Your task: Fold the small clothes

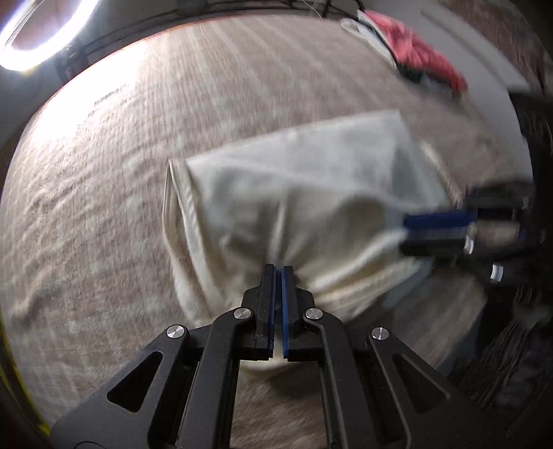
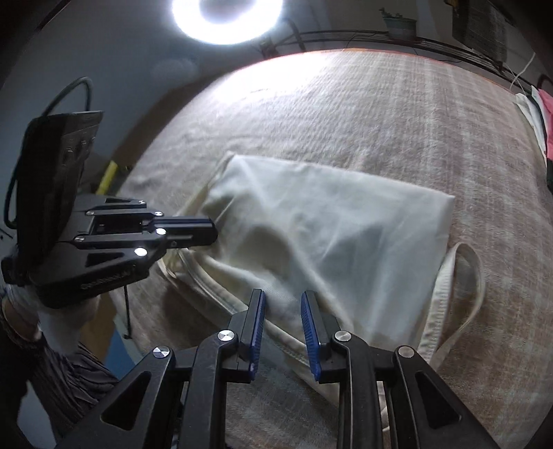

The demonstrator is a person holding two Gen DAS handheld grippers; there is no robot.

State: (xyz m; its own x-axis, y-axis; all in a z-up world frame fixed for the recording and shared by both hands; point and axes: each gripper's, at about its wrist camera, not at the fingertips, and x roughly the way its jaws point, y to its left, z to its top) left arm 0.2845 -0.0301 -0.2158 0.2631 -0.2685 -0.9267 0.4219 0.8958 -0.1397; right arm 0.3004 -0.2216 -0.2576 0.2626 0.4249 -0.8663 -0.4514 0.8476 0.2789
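My left tongs [image 1: 279, 273] are pressed together on a bunched pinch of the cream cotton garment [image 1: 297, 179], the cloth gathering into radiating creases right at their tips. My right tongs [image 2: 283, 300] stand a little apart; cream cloth lies in the gap between the blue pads [image 2: 307, 328], but I cannot tell whether those pads actually press it or only straddle it.

The garment lies already doubled over on the beige woven bedspread [image 2: 397, 114], the folded panel stretching away from both tongs toward the far side of the bed. Its long axis runs crosswise between my 2 hands, from the left tongs' end to the right tongs' end, so each pair sits at 1 near corner of the same near edge. A cream strap loop [image 2: 466, 276] trails out on the right side, just beside the panel and outside the right tongs.

What the next fold turns on, I judge, is that the free far edge lies straight ahead of both tongs: the near edge must travel forward, both ends together.

Well apart, at the far right of the bedspread, sits a heap of red and white clothes [image 1: 411, 48]. A ring lamp [image 2: 224, 17] glares above the far edge.
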